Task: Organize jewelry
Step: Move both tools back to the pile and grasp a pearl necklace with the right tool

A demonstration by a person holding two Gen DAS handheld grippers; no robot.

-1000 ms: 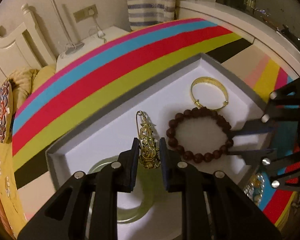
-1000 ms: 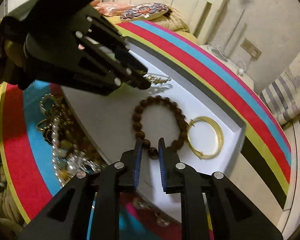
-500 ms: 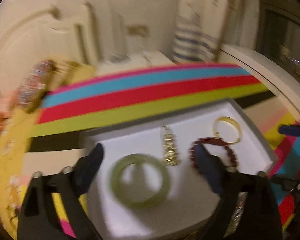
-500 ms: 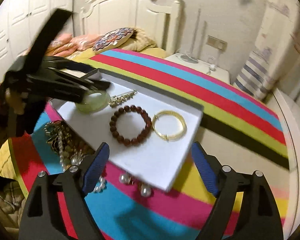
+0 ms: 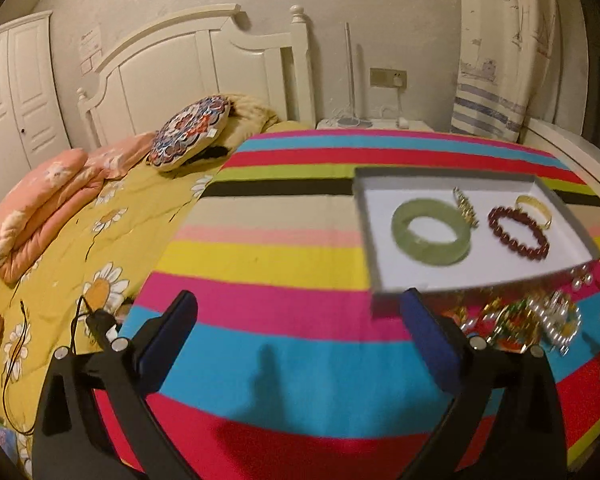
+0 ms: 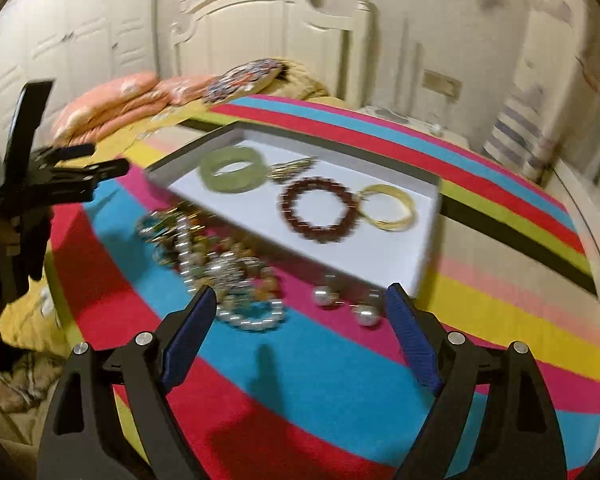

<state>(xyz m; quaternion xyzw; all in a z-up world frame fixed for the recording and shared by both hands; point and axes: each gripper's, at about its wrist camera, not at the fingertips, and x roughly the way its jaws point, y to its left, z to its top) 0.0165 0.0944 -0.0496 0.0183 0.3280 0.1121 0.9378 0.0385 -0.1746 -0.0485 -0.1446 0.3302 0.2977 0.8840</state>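
While spread wide and holding nothing, hovers above the striped blanket (image 5: 284, 360): left gripper (image 5: 300, 344), off the tray's left edge. Likewise gaping and unladen, right gripper (image 6: 300, 336), over the blanket's near edge. Inside the white tray (image 6: 428, 248), laid in a row: green bangle (image 5: 430, 236) at the left end, gold brooch (image 5: 466, 208) touching it, red bead bracelet (image 5: 518, 232), gold bangle (image 5: 534, 210) at the right end. Just off the tray's near edge, heaped on the blanket: tangled jewelry pile (image 6: 216, 256), plus two loose pearls (image 6: 324, 296).
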